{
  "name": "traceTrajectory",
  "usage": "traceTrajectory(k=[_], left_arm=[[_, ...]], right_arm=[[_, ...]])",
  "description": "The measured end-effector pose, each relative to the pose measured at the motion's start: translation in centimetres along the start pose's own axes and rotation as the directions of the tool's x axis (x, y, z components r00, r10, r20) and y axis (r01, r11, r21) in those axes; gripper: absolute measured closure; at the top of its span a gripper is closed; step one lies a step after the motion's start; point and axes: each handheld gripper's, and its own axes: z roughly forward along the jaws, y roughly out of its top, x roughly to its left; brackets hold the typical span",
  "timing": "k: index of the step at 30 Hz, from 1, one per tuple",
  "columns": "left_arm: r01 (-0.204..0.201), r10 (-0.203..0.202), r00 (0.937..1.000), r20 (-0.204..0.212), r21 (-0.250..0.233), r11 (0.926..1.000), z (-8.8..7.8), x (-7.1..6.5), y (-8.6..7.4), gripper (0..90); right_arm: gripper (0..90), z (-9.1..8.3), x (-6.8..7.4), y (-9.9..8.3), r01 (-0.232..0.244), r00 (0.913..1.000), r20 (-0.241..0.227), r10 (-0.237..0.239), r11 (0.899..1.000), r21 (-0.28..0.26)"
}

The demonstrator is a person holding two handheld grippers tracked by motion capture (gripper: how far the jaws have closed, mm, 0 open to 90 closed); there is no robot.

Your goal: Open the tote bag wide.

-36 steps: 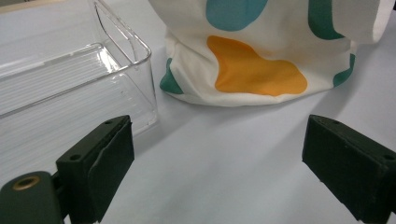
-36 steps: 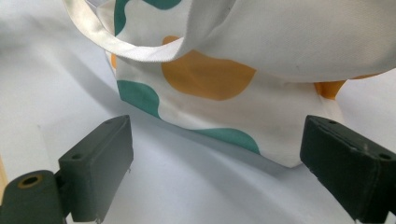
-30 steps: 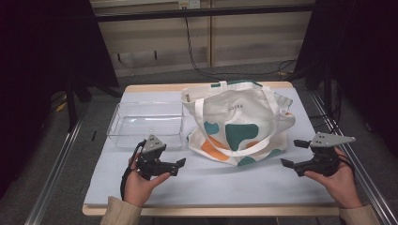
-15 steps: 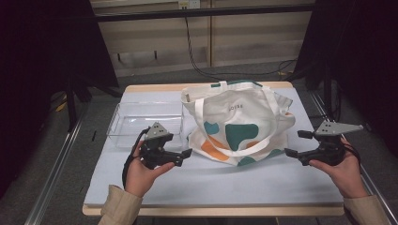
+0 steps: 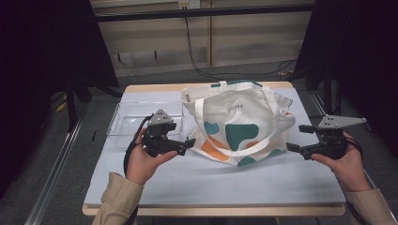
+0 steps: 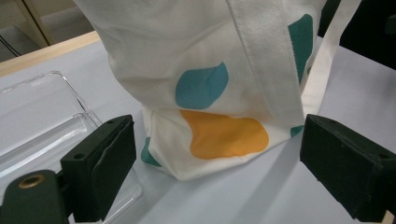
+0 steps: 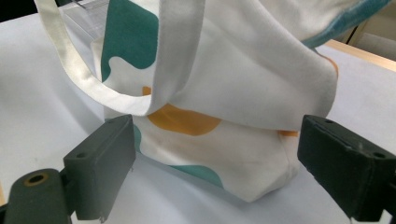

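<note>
Tote bag (image 5: 239, 124) is sitting at the middle of the table (image 5: 281, 178), beside a clear tray (image 5: 129, 122). Left gripper (image 5: 191, 143) is hovering near its left bottom corner, jaws apart; right gripper (image 5: 290, 147) is hovering at the right, jaws apart, neither touching.

Lab: black curtains (image 5: 42, 56), cabled recording table (image 5: 211, 187)

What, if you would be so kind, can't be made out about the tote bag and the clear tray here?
- Inside of the tote bag: hidden by its own cloth in the high view.
- Small print on the bag: too small to read, high view.
- Clear tray: its right end lies behind the bag; in the left gripper view it is cut off by the frame edge.
</note>
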Motion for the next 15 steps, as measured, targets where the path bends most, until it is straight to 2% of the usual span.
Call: traceTrajectory(k=[3,7,15], left_arm=[[0.013,-0.013,0.9999,-0.005,-0.003,0.9999,-0.1,0.5,0.4,10.8],[0.008,-0.008,1.0,0.0,-0.01,0.9999,-0.3,0.8,1.2,10.8],[-0.017,0.017,0.9998,0.01,-0.008,0.9998,-0.2,0.3,3.0,10.7]], right_arm=[[11.1,0.0,0.2,0.5,0.009,1.0,-0.003,-0.009,1.0,0.003],[11.4,0.0,0.0,1.1,0.014,0.9999,-0.009,-0.014,1.0,0.002],[11.6,0.0,-0.1,1.8,0.02,0.9998,-0.005,-0.02,1.0,0.01]])
